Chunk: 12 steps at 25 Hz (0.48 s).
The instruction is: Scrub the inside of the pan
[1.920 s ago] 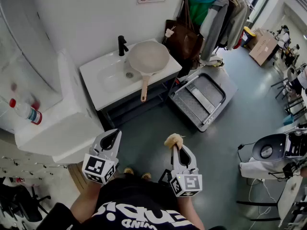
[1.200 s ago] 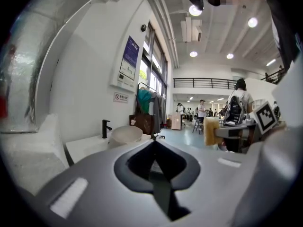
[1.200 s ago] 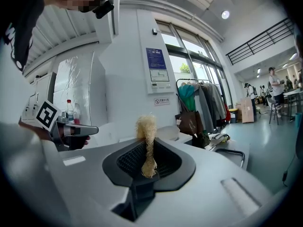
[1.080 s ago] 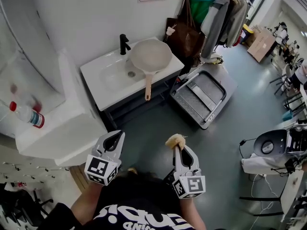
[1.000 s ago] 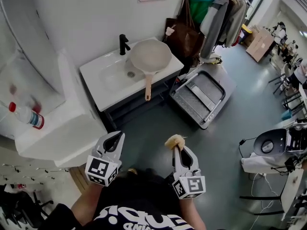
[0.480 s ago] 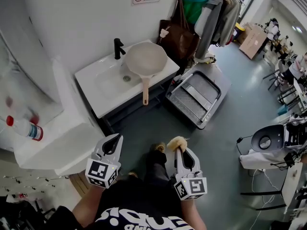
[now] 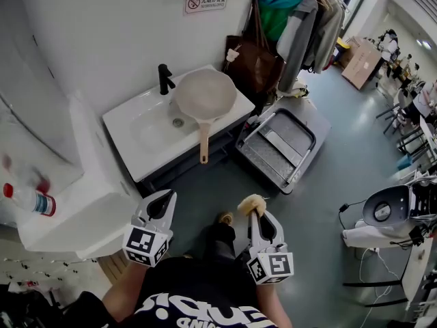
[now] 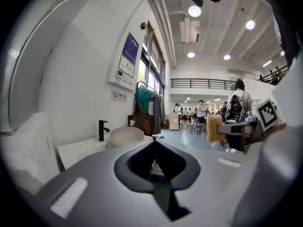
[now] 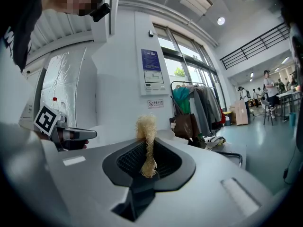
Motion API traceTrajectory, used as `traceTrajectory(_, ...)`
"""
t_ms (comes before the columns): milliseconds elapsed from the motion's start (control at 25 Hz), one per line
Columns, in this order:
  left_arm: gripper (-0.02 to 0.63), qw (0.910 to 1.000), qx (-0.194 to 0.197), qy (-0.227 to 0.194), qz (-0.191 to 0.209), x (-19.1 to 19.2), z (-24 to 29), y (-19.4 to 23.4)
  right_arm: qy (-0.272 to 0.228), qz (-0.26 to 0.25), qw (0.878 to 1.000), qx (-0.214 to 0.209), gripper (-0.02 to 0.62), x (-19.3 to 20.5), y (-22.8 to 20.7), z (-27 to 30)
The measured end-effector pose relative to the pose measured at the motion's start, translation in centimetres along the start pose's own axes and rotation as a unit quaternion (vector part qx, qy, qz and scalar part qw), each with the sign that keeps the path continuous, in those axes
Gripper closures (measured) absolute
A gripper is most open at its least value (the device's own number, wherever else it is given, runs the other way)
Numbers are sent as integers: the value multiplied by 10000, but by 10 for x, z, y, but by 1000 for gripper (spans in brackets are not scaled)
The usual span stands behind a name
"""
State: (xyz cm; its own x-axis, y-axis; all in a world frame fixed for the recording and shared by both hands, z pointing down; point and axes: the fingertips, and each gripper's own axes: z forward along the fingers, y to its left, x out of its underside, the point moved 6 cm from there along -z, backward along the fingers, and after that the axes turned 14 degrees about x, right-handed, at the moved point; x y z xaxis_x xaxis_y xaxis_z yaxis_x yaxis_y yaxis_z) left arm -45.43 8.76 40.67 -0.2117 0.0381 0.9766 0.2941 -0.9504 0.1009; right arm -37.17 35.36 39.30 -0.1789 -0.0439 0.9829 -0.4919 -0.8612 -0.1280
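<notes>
1. Grey floor point(image 7: 328, 142) spreads out below the person. A white wall point(image 7: 102, 26) rises ahead, with a small sign point(image 7: 205, 2) fixed high on it.
2. Against that wall stands a white washbasin point(image 7: 136, 125), and a black faucet point(image 7: 164, 78) rises from its back edge.
3. The pale pan point(image 7: 203, 94) sits upright on the right part of the washbasin top, just beside the faucet. Its open side faces up, and its handle points toward the person, reaching out past the front edge.
4. Right of the washbasin hang a brown bag point(image 7: 254, 63) and a row of clothes point(image 7: 300, 19). A flat grey trolley point(image 7: 276, 145) lies on the floor below them.
5. The left tool point(image 7: 166, 194) is held low at the left of the head view, pointing toward the washbasin and well apart from the pan. The left gripper view shows its jaws closed tip to tip with nothing between them.
6. The right tool point(image 7: 251, 212) is level with it on the other side. Its jaws are clamped on a tan, fibrous scrubber point(image 9: 147, 129), whose frayed tuft sticks out beyond the tips.
7. The two tools are apart from each other, and neither touches the washbasin.
8. At the far left of the head view, a clear bottle point(image 7: 27, 198) with a red cap lies on a white surface.
</notes>
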Motion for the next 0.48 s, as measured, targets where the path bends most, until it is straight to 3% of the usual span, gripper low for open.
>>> traceTrajectory(480, 609, 9999, -98, 39, 1, -19, 83, 41, 12, -4, 9998, -215, 543, -13, -32, 95)
